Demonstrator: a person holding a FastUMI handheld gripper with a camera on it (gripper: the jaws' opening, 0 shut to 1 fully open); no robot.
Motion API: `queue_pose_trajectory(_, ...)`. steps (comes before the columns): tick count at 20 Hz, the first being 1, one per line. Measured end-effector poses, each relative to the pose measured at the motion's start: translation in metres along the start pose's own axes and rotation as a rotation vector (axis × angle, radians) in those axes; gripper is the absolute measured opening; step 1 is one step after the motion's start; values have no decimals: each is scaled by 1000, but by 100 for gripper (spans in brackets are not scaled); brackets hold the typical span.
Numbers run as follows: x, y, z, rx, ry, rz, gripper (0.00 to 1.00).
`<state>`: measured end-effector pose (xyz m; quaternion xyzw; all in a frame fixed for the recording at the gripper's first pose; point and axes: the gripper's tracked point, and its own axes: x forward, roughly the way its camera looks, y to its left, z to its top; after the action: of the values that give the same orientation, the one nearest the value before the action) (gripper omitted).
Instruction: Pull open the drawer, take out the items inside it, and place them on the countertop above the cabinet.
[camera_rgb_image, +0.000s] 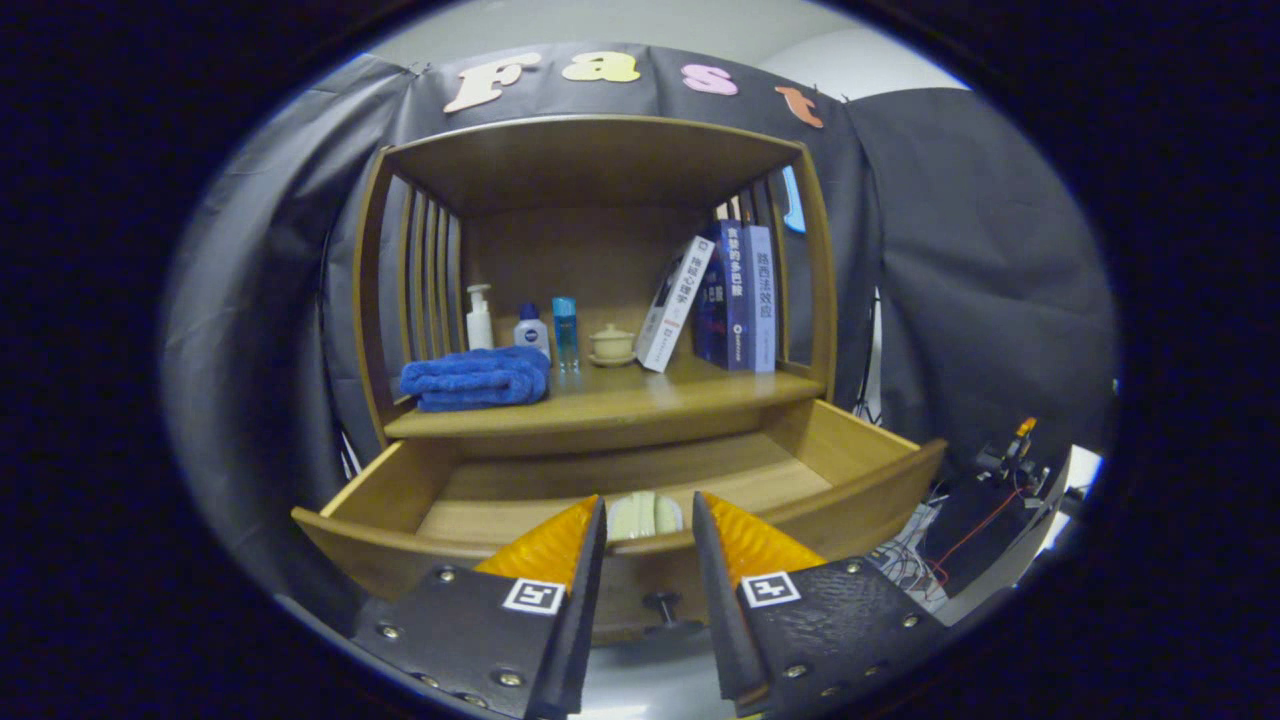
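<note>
The gripper is hovering open and empty over the drawer, already pulled out. A pale item is lying between the fingertips, just behind the front panel. Best descending straight, clearing the knob, closing squarely.

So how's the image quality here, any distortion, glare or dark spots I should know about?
Gripper view: fisheye bends the drawer front and cabinet top into curves; the shelf is evenly lit and sharp; the pale item in the drawer is partly hidden between the open hand-held gripper fingers; soft sheen on the shelf's front.
</note>
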<state>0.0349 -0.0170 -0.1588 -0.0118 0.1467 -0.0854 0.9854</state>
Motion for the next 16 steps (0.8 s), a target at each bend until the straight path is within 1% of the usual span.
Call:
queue_pose_trajectory(3,31,3,1,-30,102,-12,50)
queue_pose_trajectory(7,73,-2,-11,-1,301,-73,50)
queue_pose_trajectory(9,91,2,-15,21,366,-77,50)
queue_pose_trajectory(11,106,4,-28,50,455,-82,50)
queue_pose_trajectory(13,115,-3,-49,40,564,-112,50)
queue_pose_trajectory(16,124,-3,-74,44,661,-124,50)
